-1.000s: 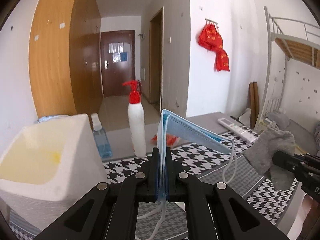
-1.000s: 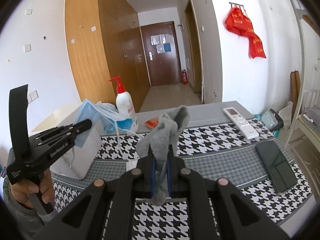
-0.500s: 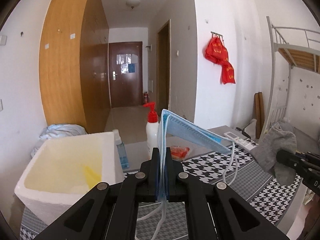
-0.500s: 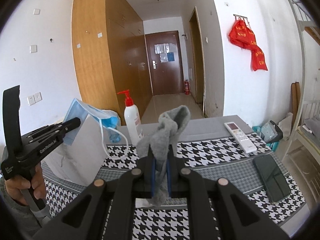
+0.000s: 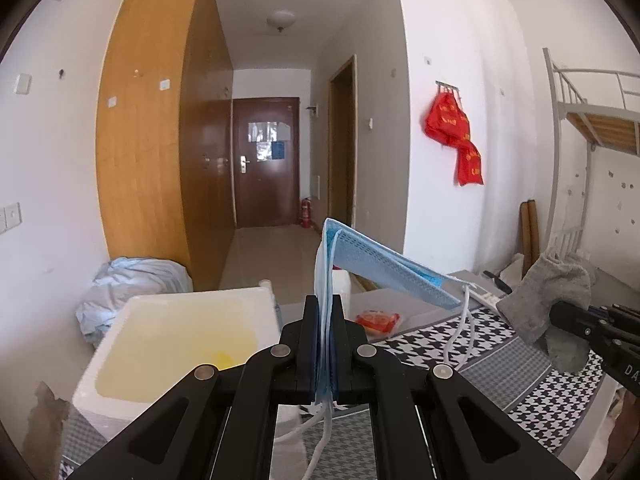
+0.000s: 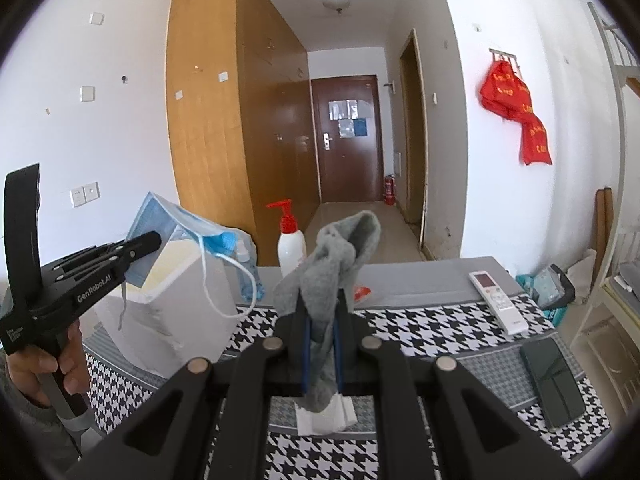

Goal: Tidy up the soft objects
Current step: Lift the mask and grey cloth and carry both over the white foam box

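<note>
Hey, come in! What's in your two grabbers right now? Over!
Left gripper shut on blue face mask, up beside the white foam box. Right gripper shut on grey sock, above the table. Nothing blocking the box.

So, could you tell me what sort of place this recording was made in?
Most likely a dormitory room: a metal bunk bed stands at the right, tall wooden wardrobes line the left wall, and a short hallway leads to a dark entrance door.
</note>
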### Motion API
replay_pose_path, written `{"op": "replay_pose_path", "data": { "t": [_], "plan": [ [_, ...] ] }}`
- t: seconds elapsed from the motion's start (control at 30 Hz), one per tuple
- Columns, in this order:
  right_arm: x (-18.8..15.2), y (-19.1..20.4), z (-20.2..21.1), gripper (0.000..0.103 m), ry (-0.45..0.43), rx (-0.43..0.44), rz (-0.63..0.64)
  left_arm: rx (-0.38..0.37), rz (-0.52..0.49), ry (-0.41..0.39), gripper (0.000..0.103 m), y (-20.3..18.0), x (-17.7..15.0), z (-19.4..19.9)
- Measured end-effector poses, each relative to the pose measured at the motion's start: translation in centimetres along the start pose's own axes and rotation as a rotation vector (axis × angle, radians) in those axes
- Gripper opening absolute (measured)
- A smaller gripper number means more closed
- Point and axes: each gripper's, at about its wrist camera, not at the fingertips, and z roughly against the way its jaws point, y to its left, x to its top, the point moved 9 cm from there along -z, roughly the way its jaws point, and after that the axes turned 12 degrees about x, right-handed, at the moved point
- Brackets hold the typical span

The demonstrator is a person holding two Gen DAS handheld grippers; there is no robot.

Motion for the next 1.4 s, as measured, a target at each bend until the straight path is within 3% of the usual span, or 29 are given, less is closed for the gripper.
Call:
{"op": "replay_pose_path", "data": {
  "t": [1.4],
  "plan": [
    [1.9,7.8,-5.5,0.012,0.028,0.198,0.098,0.197,0.063,0.010,0.004,8.3,0.4,0.3]
  ]
}}
